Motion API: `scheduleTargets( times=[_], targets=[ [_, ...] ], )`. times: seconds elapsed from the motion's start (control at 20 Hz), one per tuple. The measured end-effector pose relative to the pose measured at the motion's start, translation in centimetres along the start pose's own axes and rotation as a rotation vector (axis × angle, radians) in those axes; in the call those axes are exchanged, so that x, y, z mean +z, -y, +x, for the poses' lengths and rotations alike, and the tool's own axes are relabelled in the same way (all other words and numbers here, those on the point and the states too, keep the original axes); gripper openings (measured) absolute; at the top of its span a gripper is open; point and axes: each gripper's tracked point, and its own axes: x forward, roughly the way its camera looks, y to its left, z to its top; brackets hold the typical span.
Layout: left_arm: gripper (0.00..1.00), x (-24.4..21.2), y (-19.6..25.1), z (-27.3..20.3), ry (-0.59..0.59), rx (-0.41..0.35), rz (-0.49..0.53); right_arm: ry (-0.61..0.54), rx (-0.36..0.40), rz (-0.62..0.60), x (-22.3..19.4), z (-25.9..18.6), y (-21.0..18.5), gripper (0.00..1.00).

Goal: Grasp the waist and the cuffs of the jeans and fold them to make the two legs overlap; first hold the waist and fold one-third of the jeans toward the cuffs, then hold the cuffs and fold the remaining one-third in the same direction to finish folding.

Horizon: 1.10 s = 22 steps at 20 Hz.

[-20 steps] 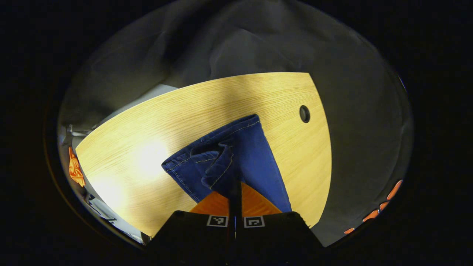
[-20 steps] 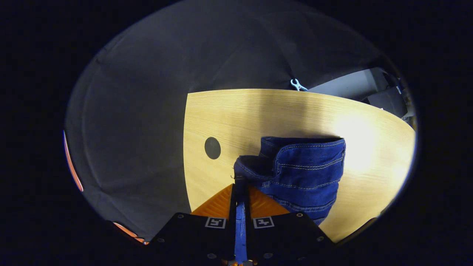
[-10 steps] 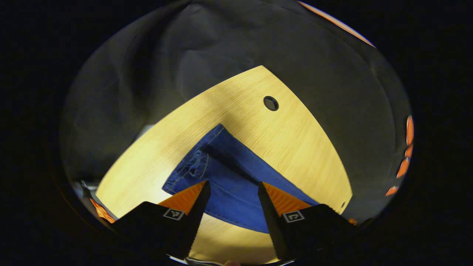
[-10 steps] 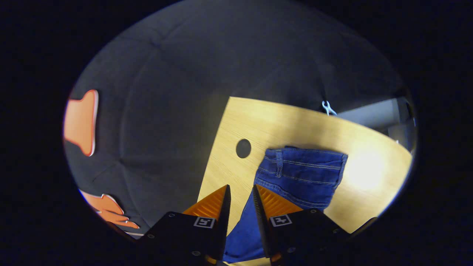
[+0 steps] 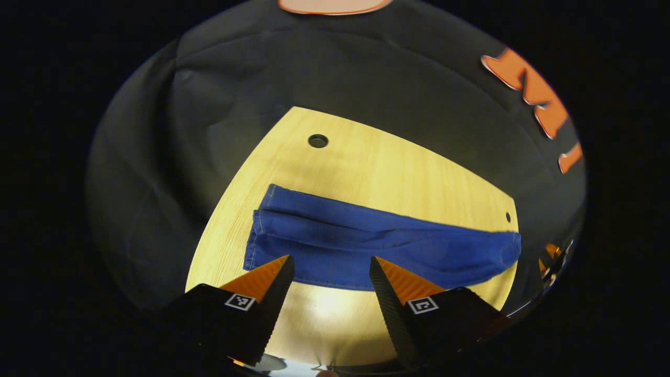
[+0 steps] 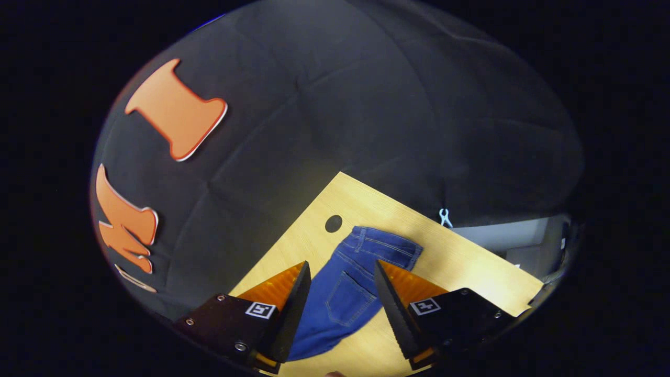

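The blue jeans lie flat on the wooden table, folded lengthwise with one leg over the other. In the left gripper view they stretch from the cuffs at the left to the far end at the right. My left gripper hangs open above their near edge, holding nothing. In the right gripper view the jeans show their waist and a back pocket, the waistband at the far end near the table's hole. My right gripper stands open above that part, nothing between its fingers.
A round cable hole pierces the table beyond the jeans; the cable hole sits left of the waistband in the right gripper view. A small pale clip hangs at the table's far edge. Black cloth walls surround the table.
Both grippers were shut on the jeans a second ago; they let go, opened and rose away. The jeans now lie flat on the table.
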Motion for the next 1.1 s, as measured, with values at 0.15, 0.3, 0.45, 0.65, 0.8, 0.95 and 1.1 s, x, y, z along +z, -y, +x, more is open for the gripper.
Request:
scheduleTargets(
  times=[0.15, 0.3, 0.45, 0.65, 0.8, 0.95, 1.1],
  targets=[
    [0.90, 0.5, 0.2, -1.6, 0.101, 0.054, 0.196, 0.042, 0.039, -0.034, -1.1, -2.7, -0.7, 0.83],
    [0.94, 2.9, 1.4, -2.8, 0.311, 0.008, 0.266, 0.102, 0.060, -0.084, -1.9, -5.7, -1.6, 0.85],
    [0.91, 6.5, 2.5, -6.4, 0.527, 0.023, 0.333, 0.167, 0.065, -0.184, -2.1, -7.6, -2.4, 0.86],
    [0.91, 6.8, 5.8, -9.9, 0.664, -0.031, 0.473, 0.211, 0.088, -0.266, -2.9, -8.9, -3.7, 0.86],
    [0.93, 3.5, 8.3, -10.0, 0.572, -0.051, 0.661, 0.203, 0.097, -0.303, -3.7, -9.0, -3.9, 0.87],
    [0.93, 2.3, 9.8, -9.6, 0.534, -0.009, 0.792, 0.192, 0.124, -0.315, -3.8, -9.0, -4.6, 0.88],
    [0.93, 4.5, 11.9, -11.6, 0.755, 0.013, 0.788, 0.215, 0.123, -0.337, -3.1, -8.1, -4.5, 0.88]
  ],
)
